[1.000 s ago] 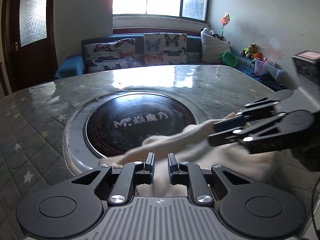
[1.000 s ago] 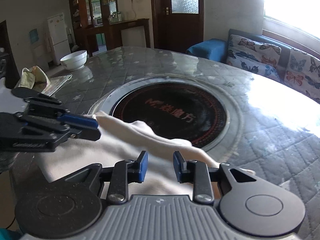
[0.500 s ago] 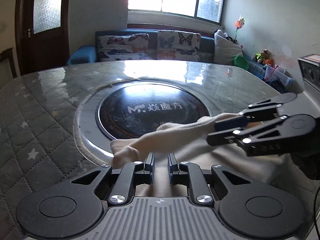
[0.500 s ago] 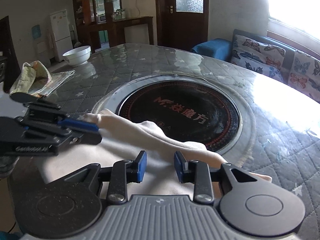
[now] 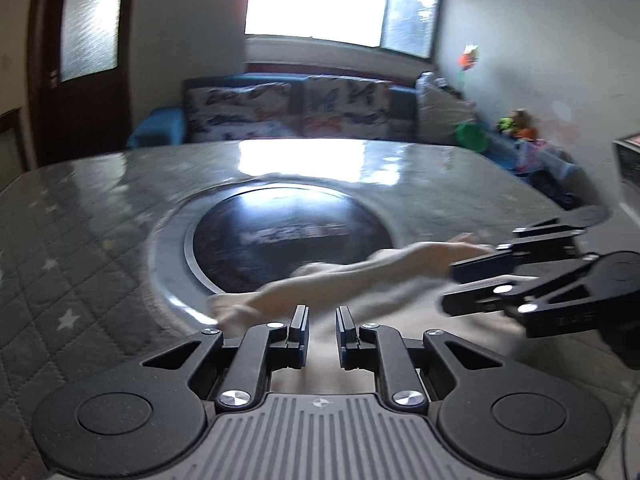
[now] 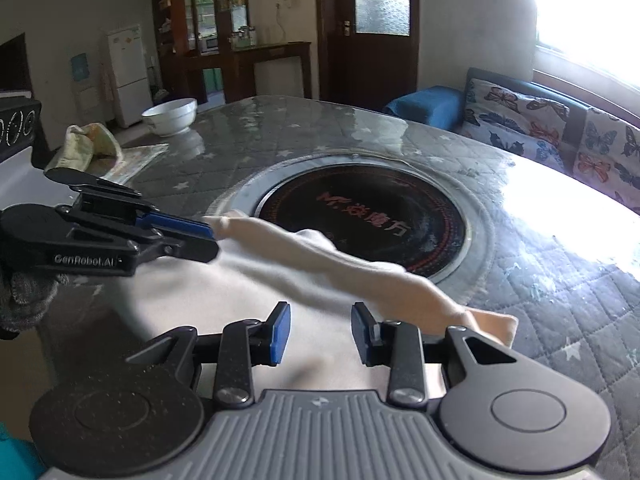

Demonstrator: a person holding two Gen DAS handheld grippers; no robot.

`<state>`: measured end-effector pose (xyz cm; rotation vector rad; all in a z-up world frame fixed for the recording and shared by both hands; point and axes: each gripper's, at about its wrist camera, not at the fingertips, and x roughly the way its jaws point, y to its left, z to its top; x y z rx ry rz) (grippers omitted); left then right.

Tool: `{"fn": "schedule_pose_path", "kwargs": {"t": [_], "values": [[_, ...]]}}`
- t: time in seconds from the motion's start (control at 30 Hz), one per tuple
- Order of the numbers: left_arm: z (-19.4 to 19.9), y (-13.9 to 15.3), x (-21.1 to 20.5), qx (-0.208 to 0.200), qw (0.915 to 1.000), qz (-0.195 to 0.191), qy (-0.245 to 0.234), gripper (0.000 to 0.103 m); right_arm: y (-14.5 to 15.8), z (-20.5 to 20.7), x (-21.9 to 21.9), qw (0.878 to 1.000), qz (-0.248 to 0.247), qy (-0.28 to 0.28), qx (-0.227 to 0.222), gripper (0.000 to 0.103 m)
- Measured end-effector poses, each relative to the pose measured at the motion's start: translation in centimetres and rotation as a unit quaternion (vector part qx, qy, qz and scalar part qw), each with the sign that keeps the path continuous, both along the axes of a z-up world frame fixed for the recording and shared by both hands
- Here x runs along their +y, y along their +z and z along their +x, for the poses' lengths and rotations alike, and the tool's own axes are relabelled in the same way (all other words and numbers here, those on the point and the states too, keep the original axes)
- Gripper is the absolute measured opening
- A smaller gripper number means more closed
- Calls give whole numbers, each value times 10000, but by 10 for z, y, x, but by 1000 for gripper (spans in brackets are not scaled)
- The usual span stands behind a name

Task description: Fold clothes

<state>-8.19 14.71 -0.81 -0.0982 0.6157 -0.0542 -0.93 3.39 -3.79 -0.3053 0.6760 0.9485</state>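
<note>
Bench [image 6: 560, 280]: big, grey quilted star-pattern cover under a glossy clear sheet, fills mid-frame in both views. Round black cooktop inset [image 6: 360, 216] w/ metal ring sits centre frame, red lettering on it.

Sofa [image 5: 288, 112] w/ butterfly cushions runs along the top of the left wrist view, under the bright window; same sofa at right edge of the right wrist view. White fridge [image 6: 126, 76] upper left of that view, dark cabinet next to it.

Cream garment [image 6: 320, 280] lies on the bench's near side, lower centre in both views. One edge is rolled/bunched into a long ridge running diagonally, overlapping the near rim of the cooktop ring. Rest of the cloth lies spread flat toward the bottom of the frame.

Left gripper [image 6: 208, 240]: comes in from left edge of the right wrist view, jaws nearly pressed together, pinching the left end of the rolled edge. Left wrist view blurred, so contact there unclear.

Right gripper [image 6: 320, 332]: bottom centre of its own view, jaws spread, cloth lies under the gap, pads don't press it. Jaws opening.

White bowl [image 6: 170, 116] upper left, far bench edge. Yellowish cloth bundle [image 6: 86, 148] just below-left of it, on some paper.
</note>
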Motion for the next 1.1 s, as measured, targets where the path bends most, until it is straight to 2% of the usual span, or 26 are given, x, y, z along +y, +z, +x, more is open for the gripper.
{"fn": "schedule_pose_path", "kwargs": {"t": [0.2,0.3,0.77,0.93,1.1], "values": [[-19,3,-27,-37,9992,-110,-393,16,6,-24,-11,9999,2,154,-68,33],[-26,1,-36,-61,9987,-40,-512,16,7,-36,-15,9996,-44,192,-180,33],[-31,-20,-43,141,9982,50,-587,16,-14,-57,-15,9987,-284,183,-392,33],[-31,-20,-43,147,9981,40,-590,16,-5,-55,-24,9993,-67,47,-352,33],[-31,-20,-42,150,9981,24,-589,16,-2,-48,-37,9991,-65,-275,-307,33]]}}
